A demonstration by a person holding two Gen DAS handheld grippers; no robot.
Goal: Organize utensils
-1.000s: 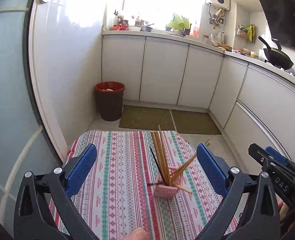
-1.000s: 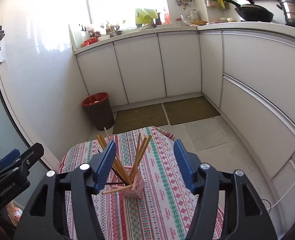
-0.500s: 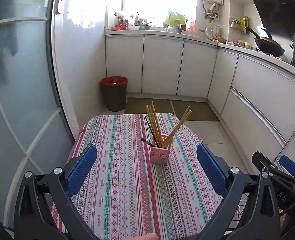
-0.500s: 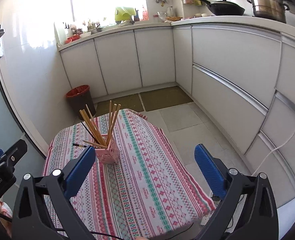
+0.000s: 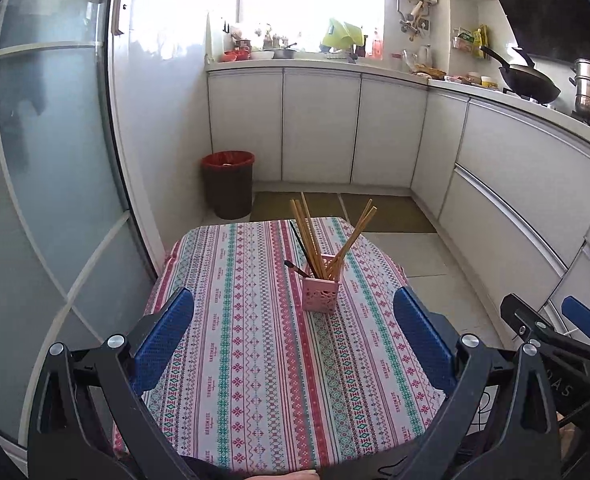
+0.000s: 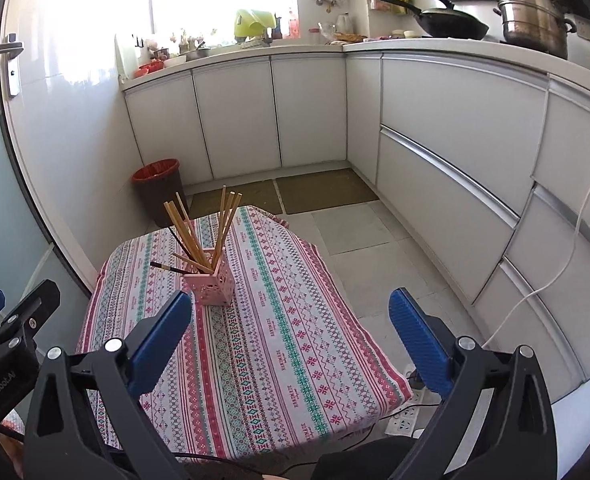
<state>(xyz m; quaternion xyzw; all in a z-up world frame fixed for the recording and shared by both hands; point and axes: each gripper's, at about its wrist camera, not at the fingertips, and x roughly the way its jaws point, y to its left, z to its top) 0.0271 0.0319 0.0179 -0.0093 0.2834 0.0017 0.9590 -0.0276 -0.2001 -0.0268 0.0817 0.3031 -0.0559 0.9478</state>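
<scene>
A pink perforated holder stands upright near the middle of the table with the striped patterned cloth. Several wooden chopsticks fan out of it, and a dark-tipped one leans out low to the left. My left gripper hangs open over the near part of the table, well short of the holder, with nothing between its blue pads. My right gripper is open and empty too, with the holder just beyond its left pad.
A dark bin with a red liner stands on the floor beyond the table's far left corner. White cabinets run along the back and right walls. A glass door flanks the left. A power strip lies by the table's right side.
Both grippers have drawn back from the holder, which now looks smaller and farther off. The right gripper's jaws have spread from partly closed beside the chopsticks to wide open.
</scene>
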